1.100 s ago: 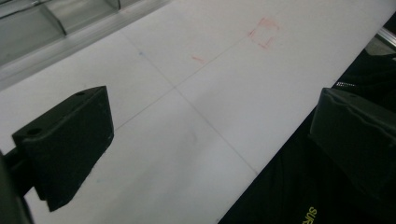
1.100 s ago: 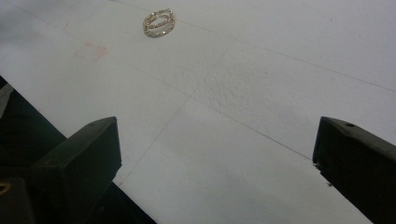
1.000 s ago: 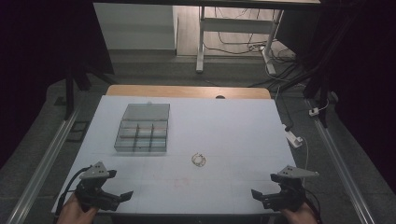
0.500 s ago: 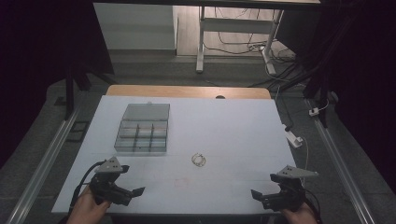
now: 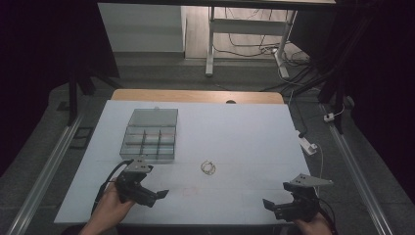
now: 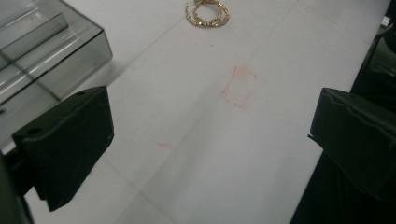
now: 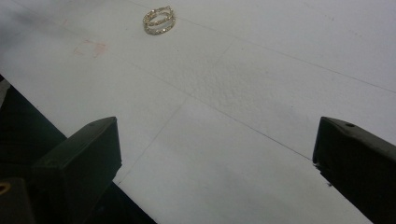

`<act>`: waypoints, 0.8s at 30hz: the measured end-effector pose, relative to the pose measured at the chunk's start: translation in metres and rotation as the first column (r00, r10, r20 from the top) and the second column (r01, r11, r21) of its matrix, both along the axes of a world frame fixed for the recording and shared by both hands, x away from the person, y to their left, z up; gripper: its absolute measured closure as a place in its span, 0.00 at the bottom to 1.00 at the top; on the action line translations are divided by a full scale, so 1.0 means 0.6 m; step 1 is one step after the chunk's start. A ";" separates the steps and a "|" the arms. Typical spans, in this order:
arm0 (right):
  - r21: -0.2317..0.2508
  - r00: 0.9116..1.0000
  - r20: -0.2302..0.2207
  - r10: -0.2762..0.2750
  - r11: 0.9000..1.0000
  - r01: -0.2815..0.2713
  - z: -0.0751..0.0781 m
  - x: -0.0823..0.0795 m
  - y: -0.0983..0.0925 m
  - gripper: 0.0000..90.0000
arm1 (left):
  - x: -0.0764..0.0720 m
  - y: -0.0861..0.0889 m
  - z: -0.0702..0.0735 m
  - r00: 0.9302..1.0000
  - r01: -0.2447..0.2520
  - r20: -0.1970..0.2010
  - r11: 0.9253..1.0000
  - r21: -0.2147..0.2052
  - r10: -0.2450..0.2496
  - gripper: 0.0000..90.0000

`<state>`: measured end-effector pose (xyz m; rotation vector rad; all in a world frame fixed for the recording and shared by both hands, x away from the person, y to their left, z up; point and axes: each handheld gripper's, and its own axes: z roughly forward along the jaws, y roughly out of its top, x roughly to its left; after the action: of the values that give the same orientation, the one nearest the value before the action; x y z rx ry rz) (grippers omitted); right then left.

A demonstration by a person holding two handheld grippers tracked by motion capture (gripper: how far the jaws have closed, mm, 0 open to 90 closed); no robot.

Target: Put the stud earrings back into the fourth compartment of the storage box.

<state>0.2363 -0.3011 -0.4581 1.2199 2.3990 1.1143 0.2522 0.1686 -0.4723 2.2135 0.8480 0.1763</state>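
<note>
On the white table (image 5: 235, 122) I see the clear compartment box (image 5: 149, 134) left of centre, the gold chain (image 5: 208, 168) lying loose just beyond its near corner, ready for picking. My left gripper (image 5: 155, 197) angles toward it, jaws spread, empty; my right gripper (image 5: 274, 206) waits at the near edge, released.

High view overhead — gripper views low, both toward bracelet (image 5: 208, 167).
</note>
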 end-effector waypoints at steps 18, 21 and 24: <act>-0.009 1.000 -0.005 0.003 1.000 -0.003 -0.001 0.000 0.002 0.01 | 0.067 -0.090 -0.002 0.995 0.094 0.007 0.995 0.034 -0.095 0.00; -0.009 1.000 -0.006 0.003 1.000 -0.003 -0.001 0.000 0.002 0.01 | 0.078 -0.105 -0.005 0.994 0.110 0.015 0.993 0.049 -0.111 0.00; -0.009 1.000 -0.008 0.004 1.000 -0.004 -0.001 0.001 0.002 0.01 | 0.089 -0.118 -0.008 0.993 0.119 0.017 0.992 0.050 -0.120 0.00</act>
<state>0.2366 -0.3000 -0.4586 1.2191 2.4106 1.1003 0.3054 0.0976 -0.4770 2.2972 0.7049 0.1624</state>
